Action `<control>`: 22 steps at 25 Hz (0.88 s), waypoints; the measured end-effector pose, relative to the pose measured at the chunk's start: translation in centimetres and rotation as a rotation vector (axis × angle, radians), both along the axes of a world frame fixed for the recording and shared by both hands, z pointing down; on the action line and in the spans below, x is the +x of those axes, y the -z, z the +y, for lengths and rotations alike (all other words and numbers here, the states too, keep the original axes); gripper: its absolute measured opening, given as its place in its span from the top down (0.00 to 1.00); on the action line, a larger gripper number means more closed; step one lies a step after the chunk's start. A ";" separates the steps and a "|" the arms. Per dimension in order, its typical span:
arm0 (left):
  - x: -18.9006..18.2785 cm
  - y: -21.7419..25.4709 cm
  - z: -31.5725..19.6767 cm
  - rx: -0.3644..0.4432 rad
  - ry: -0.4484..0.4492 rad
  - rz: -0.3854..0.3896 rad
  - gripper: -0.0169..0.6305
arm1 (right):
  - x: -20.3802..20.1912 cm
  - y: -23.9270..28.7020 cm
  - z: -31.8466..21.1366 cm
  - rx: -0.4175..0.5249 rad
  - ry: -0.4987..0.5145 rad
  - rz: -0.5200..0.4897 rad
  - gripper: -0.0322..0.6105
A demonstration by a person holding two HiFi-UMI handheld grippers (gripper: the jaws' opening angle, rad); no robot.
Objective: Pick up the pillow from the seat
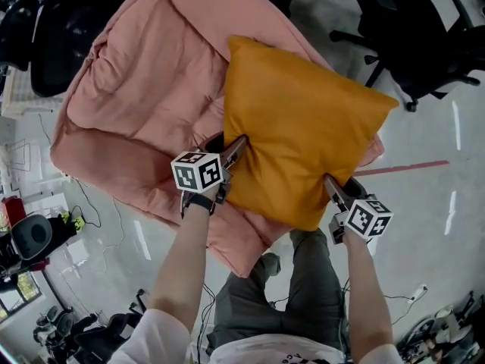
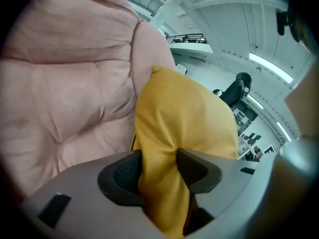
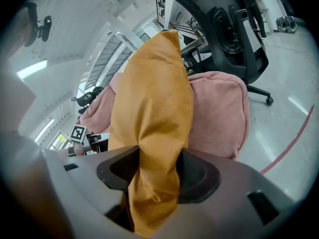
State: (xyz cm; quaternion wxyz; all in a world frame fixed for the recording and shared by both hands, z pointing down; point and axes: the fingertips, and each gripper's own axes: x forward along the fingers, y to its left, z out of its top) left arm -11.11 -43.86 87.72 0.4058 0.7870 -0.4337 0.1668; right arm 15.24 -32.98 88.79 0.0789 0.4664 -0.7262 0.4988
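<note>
An orange-yellow pillow [image 1: 299, 127] lies on the pink padded seat [image 1: 144, 89], tilted with one corner toward the person. My left gripper [image 1: 241, 144] is shut on the pillow's left edge; in the left gripper view the yellow fabric [image 2: 172, 133] is bunched between both pads. My right gripper [image 1: 330, 182] is shut on the pillow's lower right edge, and the right gripper view shows the cloth [image 3: 152, 108] pinched between its jaws. Each gripper's marker cube [image 1: 199, 171] sits near the wrist.
Black office chairs [image 1: 409, 36] stand on the glossy floor at the upper right, another dark chair [image 1: 53, 21] at the upper left. A red floor line [image 1: 409, 167] runs right of the seat. The person's legs [image 1: 303, 279] are close to the seat's front edge.
</note>
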 end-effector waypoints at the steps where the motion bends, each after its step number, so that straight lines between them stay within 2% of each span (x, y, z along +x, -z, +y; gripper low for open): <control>1: 0.0 0.2 0.1 0.002 -0.008 -0.017 0.63 | -0.1 0.1 0.0 0.002 0.003 0.008 0.59; 8: 0.0 3.1 1.8 0.030 -0.026 -0.099 0.77 | -0.4 1.9 0.9 0.034 0.027 0.050 0.68; 13: 0.3 7.3 3.2 0.101 -0.050 -0.143 0.81 | -0.2 5.4 1.5 0.086 0.045 0.076 0.69; 19: -0.3 14.4 5.7 0.163 -0.013 -0.128 0.80 | -0.5 12.2 3.4 0.139 0.060 0.100 0.69; 22: -0.9 19.3 6.1 0.218 0.011 -0.115 0.80 | -1.0 16.6 3.3 0.195 0.070 0.085 0.68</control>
